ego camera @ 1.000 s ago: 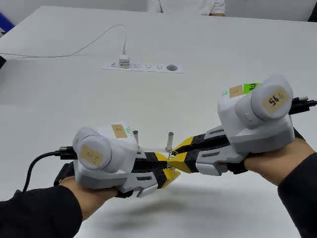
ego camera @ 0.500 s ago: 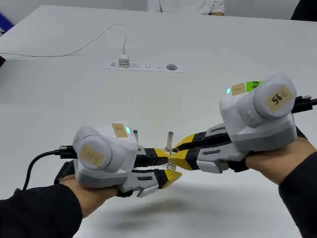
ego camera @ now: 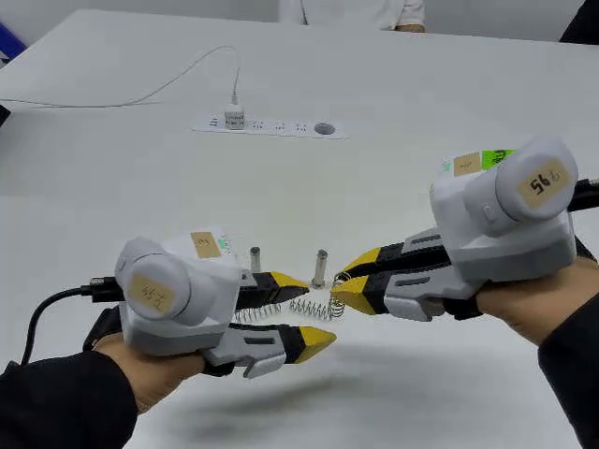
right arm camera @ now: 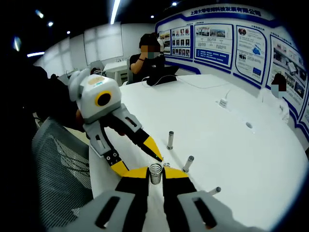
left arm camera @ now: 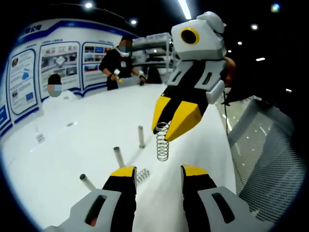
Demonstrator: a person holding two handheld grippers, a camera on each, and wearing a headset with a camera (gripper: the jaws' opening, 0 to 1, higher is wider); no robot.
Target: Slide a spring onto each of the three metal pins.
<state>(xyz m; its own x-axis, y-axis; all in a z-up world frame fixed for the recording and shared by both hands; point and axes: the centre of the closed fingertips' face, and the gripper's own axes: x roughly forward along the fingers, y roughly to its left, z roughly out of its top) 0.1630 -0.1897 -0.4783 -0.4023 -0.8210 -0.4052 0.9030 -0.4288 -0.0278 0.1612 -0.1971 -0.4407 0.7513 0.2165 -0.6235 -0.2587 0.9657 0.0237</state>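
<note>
My right gripper [ego camera: 339, 288] is shut on one end of a wire spring [ego camera: 311, 306], which sticks out leftward above the table. In the right gripper view the spring [right arm camera: 155, 172] stands pinched between my right gripper's [right arm camera: 155, 176] yellow tips. My left gripper [ego camera: 313, 311] is open, its jaws above and below the spring's free end without touching it. Two upright metal pins [ego camera: 255, 259] [ego camera: 321, 267] stand just behind the jaws. In the left gripper view three pins [left arm camera: 141, 137] [left arm camera: 118, 156] [left arm camera: 86, 181] stand in a row. A second spring [left arm camera: 141, 175] lies by my left gripper [left arm camera: 159, 171].
A white power strip [ego camera: 271, 124] with a plugged charger and its cable lies mid-table. A person sits at the far edge [ego camera: 351, 11]. A mesh chair [right arm camera: 63, 164] stands beside the near table edge.
My left gripper has opened and drawn back to the left, off the spring. The right gripper keeps the spring and has shifted slightly right.
</note>
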